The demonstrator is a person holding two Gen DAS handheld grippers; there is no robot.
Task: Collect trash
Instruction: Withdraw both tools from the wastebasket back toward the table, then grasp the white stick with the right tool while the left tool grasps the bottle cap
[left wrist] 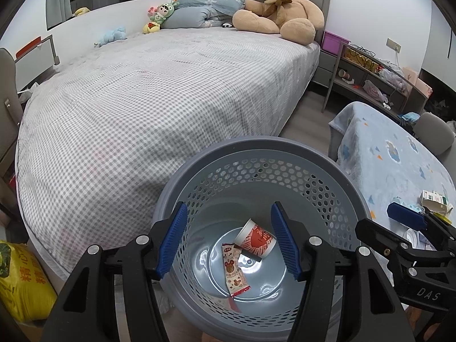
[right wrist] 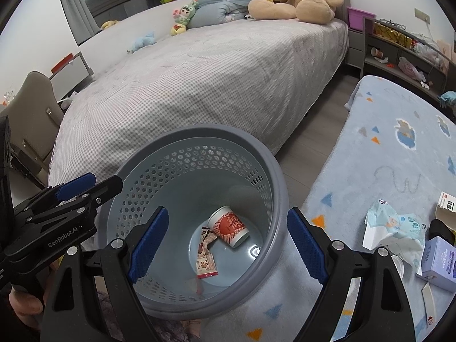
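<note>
A grey perforated basket (left wrist: 256, 145) (right wrist: 199, 131) stands between the bed and a table under a blue blanket (right wrist: 384, 156). At its bottom lie a red-and-white paper cup (left wrist: 256, 240) (right wrist: 229, 225) and a snack wrapper (left wrist: 235, 270) (right wrist: 205, 259). My left gripper (left wrist: 229, 208) hangs open over the basket mouth, nothing between its pads. My right gripper (right wrist: 228, 212) is open over the basket's right rim and holds nothing. On the table lie a crumpled pale-blue wrapper (right wrist: 393, 228), a carton (right wrist: 447, 202) (left wrist: 433, 199) and a purple box (right wrist: 440, 259).
A bed with a checked sheet (left wrist: 142, 99) fills the left and middle, with a big teddy bear (left wrist: 279, 8) and small toys at its head. A cluttered shelf (left wrist: 370, 77) stands at the back right. A yellow bag (left wrist: 20, 285) sits at the lower left, a chair (right wrist: 31, 108) further left.
</note>
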